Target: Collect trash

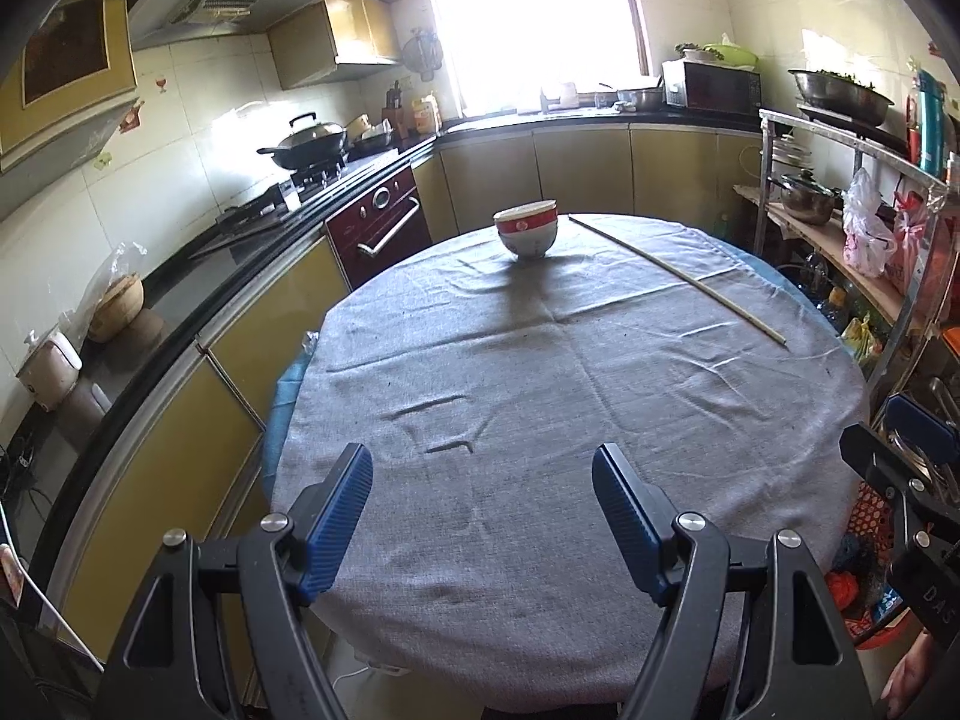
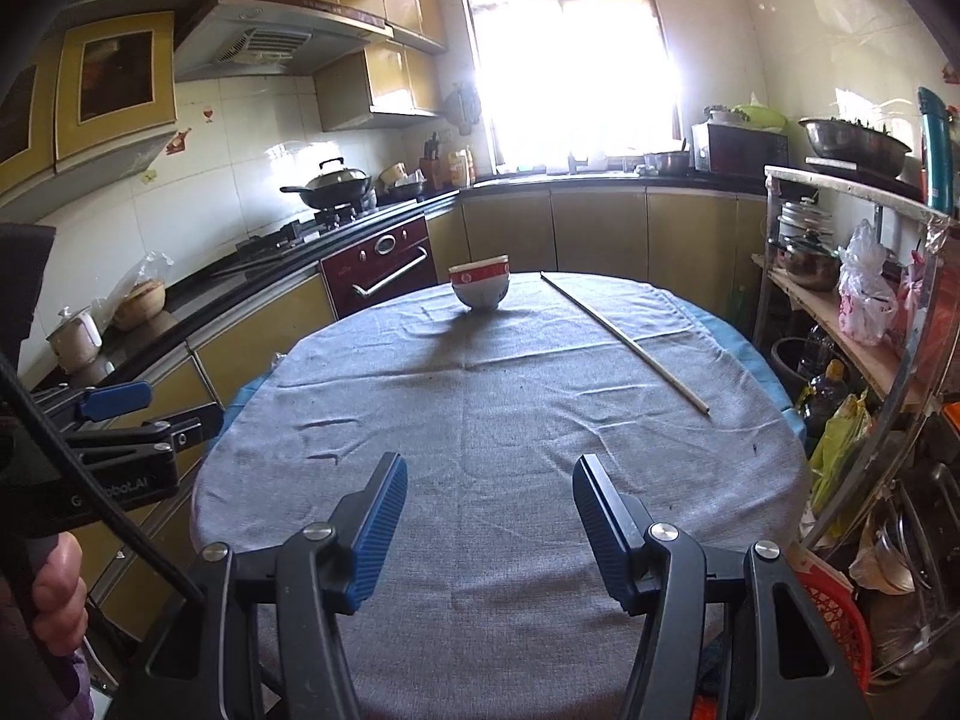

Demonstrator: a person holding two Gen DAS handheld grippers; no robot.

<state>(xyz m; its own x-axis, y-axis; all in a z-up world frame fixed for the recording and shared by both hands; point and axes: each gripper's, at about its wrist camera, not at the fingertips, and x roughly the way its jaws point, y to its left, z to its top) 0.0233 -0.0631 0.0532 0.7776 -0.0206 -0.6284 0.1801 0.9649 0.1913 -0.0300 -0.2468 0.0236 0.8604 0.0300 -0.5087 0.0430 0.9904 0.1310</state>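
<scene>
Both grippers hovered over the near edge of the round table covered with grey cloth (image 1: 540,372). The left gripper (image 1: 482,516) and the right gripper (image 2: 490,525) had their blue fingers apart, holding nothing. A red-and-white stacked bowl (image 1: 527,229) stood at the far edge (beside it lay a long thin pale stick (image 1: 678,277)).

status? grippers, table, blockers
Left gripper and right gripper open, empty. Stacked bowls and thin stick on the grey tablecloth, untouched. No blockers.
</scene>
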